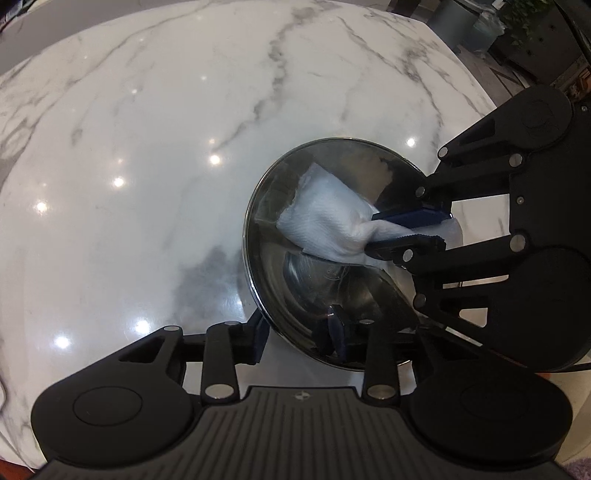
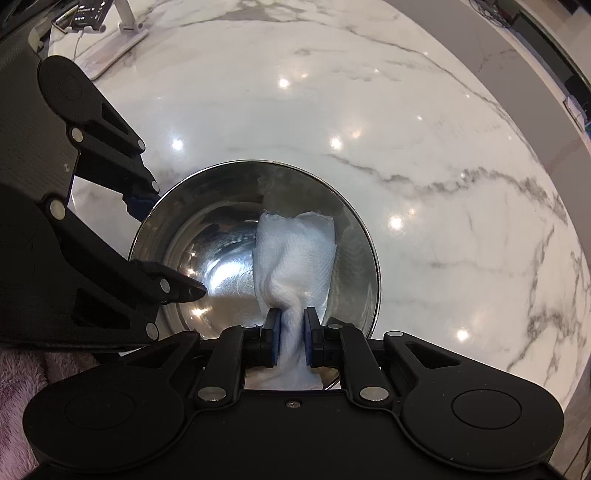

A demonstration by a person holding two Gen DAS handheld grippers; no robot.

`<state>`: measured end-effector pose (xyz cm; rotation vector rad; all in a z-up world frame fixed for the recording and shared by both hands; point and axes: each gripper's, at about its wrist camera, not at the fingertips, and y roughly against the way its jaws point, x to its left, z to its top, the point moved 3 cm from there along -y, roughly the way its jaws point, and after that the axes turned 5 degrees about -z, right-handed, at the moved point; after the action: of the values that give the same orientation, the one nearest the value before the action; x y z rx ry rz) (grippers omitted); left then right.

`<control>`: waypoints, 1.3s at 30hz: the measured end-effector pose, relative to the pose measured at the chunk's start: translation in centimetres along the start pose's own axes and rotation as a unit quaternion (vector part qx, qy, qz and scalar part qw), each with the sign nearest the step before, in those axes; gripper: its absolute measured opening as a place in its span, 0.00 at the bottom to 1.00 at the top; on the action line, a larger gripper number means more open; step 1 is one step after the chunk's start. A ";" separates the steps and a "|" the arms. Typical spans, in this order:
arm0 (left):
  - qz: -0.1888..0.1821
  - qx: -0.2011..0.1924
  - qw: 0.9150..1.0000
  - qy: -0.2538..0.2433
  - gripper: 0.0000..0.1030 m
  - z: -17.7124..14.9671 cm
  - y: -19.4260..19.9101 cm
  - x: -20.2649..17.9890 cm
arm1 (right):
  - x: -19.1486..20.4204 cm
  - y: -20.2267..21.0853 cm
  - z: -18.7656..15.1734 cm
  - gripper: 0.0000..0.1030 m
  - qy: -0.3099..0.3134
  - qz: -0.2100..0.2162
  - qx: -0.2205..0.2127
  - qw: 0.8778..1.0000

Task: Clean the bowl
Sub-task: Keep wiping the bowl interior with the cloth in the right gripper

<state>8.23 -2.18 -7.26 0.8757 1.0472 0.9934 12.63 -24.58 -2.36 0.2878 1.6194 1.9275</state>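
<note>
A shiny steel bowl (image 1: 332,291) (image 2: 221,236) stands on the white marble table (image 1: 166,147). My left gripper (image 1: 299,339) (image 2: 166,245) straddles the bowl's near rim, one finger outside and one inside. Its blue pads stand apart from the thin rim, so it is open. My right gripper (image 1: 406,230) (image 2: 290,332) is shut on a bunched white paper towel (image 1: 325,218) (image 2: 295,251). The towel hangs down from the pads inside the bowl and lies against its inner wall on the right gripper's side.
A phone (image 2: 90,9) sits on a white stand (image 2: 110,48) at the table's far left. A purple fluffy cloth (image 2: 18,376) shows beside the table. Grey bins (image 1: 476,22) and a plant stand past the table's far edge.
</note>
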 end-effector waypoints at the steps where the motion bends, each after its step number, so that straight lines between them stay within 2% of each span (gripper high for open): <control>1: 0.005 -0.003 1.000 -0.004 0.28 0.0 0.1 -0.1 | -0.2 0.1 -0.4 0.10 -0.001 0.000 0.000 1.000; 5: 0.016 -0.009 1.000 -0.010 0.24 0.1 0.2 0.0 | -1.3 0.6 -1.8 0.11 -0.009 0.004 0.000 1.000; 10: 0.022 -0.011 1.000 -0.016 0.20 0.6 0.3 0.0 | -3.4 1.5 -3.9 0.11 -0.028 0.038 -0.003 0.999; 12: 0.024 -0.011 1.000 -0.017 0.19 0.7 0.4 0.0 | -4.0 1.8 -4.6 0.11 -0.040 0.065 -0.009 0.997; 16: 0.026 -0.010 0.999 -0.017 0.18 0.7 0.3 0.2 | -4.8 2.0 -5.7 0.11 -0.035 0.072 -0.015 0.997; 22: 0.028 -0.009 0.999 -0.026 0.18 0.7 0.5 0.3 | -6.6 2.8 -8.2 0.10 -0.015 0.054 -0.005 0.998; 28: 0.042 -0.010 0.998 -0.044 0.18 0.9 0.7 0.4 | -8.4 3.8 -11.3 0.10 0.045 -0.020 0.005 0.999; 35: 0.048 -0.022 0.998 -0.028 0.18 1.4 1.0 1.2 | -11.8 4.9 -15.0 0.10 0.018 -0.011 0.002 1.000; 39: 0.044 -0.024 0.999 -0.013 0.19 1.1 0.9 1.1 | -13.5 5.2 -15.9 0.10 0.006 -0.008 0.003 1.000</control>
<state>9.23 -0.94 -6.41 0.8985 0.9662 1.0740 13.47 -45.70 1.70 0.2657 1.6305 1.9150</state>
